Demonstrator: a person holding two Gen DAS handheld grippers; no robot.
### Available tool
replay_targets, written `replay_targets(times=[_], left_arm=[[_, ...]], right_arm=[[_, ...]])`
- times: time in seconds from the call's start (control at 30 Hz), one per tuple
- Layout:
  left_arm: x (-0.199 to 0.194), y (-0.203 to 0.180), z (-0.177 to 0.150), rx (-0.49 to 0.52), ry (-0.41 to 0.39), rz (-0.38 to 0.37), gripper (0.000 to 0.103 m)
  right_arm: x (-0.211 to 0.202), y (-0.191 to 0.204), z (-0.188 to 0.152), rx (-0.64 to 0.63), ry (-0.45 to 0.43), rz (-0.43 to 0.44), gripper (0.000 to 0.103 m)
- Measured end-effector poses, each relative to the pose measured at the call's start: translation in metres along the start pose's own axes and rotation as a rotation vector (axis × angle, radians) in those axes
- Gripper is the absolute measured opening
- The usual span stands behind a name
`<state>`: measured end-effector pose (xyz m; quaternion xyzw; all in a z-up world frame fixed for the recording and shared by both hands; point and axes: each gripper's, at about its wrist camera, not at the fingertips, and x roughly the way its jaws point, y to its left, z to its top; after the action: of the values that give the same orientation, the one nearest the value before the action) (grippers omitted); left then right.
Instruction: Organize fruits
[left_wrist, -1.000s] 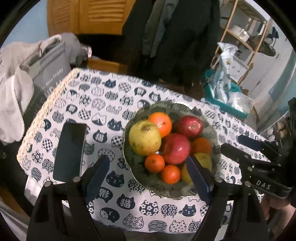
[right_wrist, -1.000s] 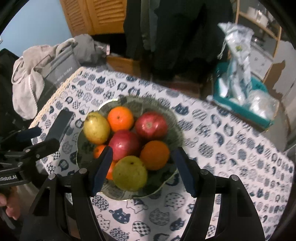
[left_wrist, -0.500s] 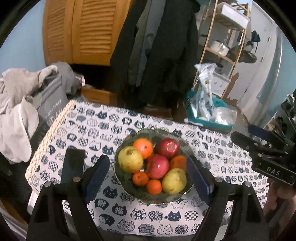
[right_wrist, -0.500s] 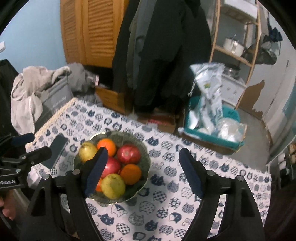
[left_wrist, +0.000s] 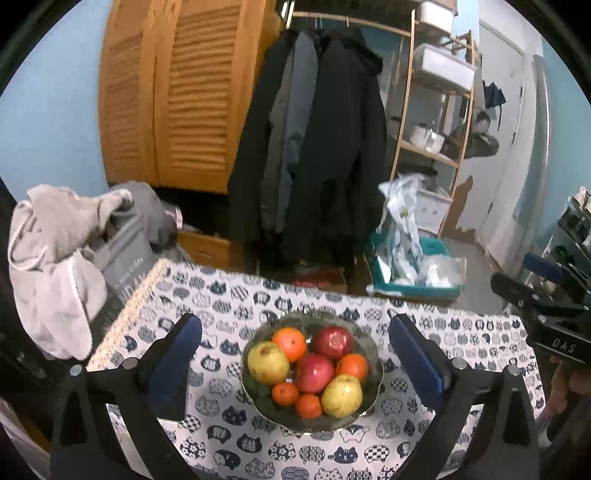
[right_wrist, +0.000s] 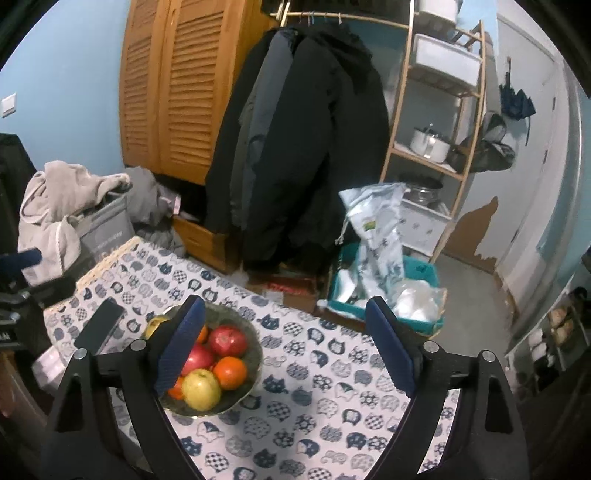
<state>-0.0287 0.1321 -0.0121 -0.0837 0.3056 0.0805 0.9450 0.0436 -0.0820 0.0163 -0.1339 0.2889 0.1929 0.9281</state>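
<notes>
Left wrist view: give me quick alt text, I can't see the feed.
A glass bowl of apples, oranges and two yellow fruits sits on a cat-print tablecloth, framed by the empty left gripper, jaws opening. The right gripper shows at the right edge.

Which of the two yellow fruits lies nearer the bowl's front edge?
The yellow fruit at front right, beside the small oranges; the other one lies further back, left.

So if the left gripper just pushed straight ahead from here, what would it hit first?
Probably the fruit bowl: the left gripper, jaws opening and empty, frames it, likely meeting the red apple on the pile first. Depth is uncertain.
</notes>
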Motion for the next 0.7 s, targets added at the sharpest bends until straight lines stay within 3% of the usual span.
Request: replay_targets(times=[0.33,0.7], left_arm=[[-0.032,-0.015,0.016,0.049,-0.115,0.058,0.102],[-0.037,-0.020,0.021,0.048,-0.126,0.068,0.102]], right_arm=[[-0.025,-0.024,0.001,0.052,-0.060,-0.058,0.088],[-0.025,-0.037,-0.005,0.079,-0.052,-0.081,0.088]])
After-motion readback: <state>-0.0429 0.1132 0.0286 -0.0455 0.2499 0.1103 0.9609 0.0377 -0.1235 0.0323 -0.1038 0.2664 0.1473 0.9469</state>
